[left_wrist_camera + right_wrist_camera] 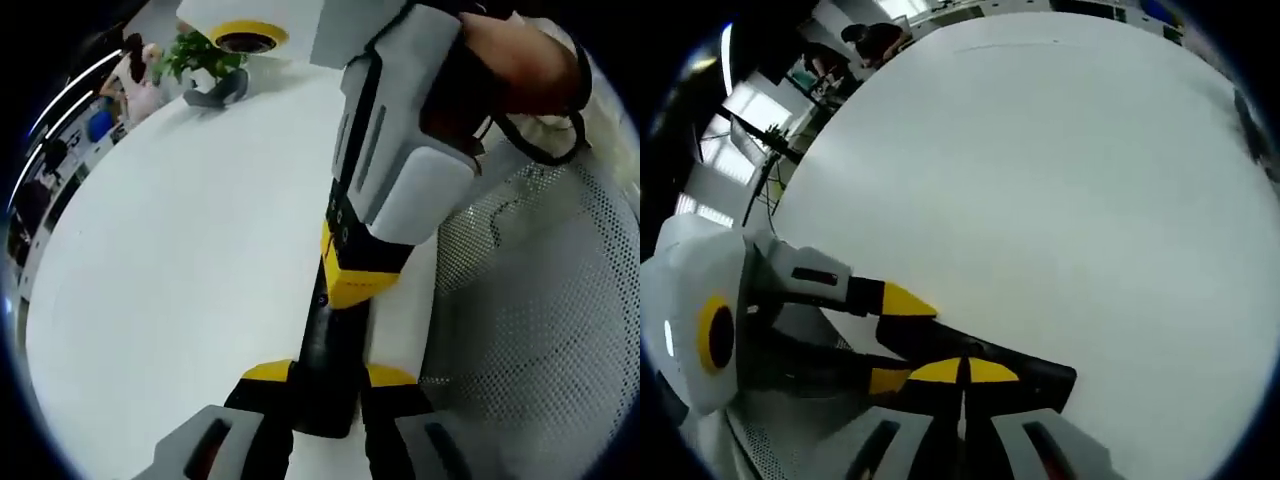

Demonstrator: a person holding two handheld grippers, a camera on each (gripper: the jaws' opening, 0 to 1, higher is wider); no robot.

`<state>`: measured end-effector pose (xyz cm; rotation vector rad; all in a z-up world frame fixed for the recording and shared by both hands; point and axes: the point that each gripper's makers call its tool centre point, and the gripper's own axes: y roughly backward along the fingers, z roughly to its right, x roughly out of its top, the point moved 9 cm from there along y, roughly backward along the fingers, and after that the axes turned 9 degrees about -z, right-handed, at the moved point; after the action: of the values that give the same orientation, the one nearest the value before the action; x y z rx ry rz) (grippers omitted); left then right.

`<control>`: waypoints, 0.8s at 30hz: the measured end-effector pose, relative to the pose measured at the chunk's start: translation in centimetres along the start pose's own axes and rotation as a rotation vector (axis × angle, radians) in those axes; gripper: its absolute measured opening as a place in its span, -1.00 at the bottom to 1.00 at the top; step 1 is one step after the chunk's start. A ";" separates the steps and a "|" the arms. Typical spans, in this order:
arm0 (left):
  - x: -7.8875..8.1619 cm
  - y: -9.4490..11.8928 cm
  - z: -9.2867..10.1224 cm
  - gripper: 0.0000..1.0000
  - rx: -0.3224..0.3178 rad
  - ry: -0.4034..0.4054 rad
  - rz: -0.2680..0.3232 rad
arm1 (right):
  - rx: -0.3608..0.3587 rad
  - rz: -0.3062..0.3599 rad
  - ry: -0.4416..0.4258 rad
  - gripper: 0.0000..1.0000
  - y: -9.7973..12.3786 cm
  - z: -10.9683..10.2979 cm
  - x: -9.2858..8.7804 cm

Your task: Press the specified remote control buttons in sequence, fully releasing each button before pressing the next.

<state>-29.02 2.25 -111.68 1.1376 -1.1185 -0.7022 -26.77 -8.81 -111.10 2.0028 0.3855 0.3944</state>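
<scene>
A black remote control (332, 345) lies lengthwise on the white table (180, 250), near its edge. My left gripper (328, 376) is shut on the remote's near end, one yellow tip on each side. My right gripper (358, 275) comes down from the upper right, held by a person's hand (520, 60), with its yellow tips on top of the remote. In the right gripper view, my right gripper (963, 372) has its jaws shut together, tips resting on the remote control (1040, 380). My left gripper (898, 340) clamps it from the left. The buttons are hidden.
A potted plant (200, 55), a grey object (220, 92) and a yellow-ringed device (245, 38) stand at the table's far side. A white mesh chair (540, 320) sits just off the table's edge. Wide bare table top (1040, 180) stretches beyond the remote.
</scene>
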 end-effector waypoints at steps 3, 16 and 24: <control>0.0 0.0 0.0 -0.50 0.000 0.005 0.005 | 0.016 -0.016 -0.023 -1.00 0.0 0.1 -0.1; 0.0 0.0 0.0 -0.50 -0.002 0.005 0.009 | 0.013 -0.080 0.014 -1.00 0.0 -0.9 -0.1; 0.0 0.0 0.0 -0.50 -0.002 0.003 0.012 | -0.027 -0.113 0.046 -1.00 -0.2 -0.9 -0.4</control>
<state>-29.05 2.26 -111.64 1.1293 -1.1208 -0.6916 -27.59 -8.17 -110.90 1.9377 0.5173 0.3736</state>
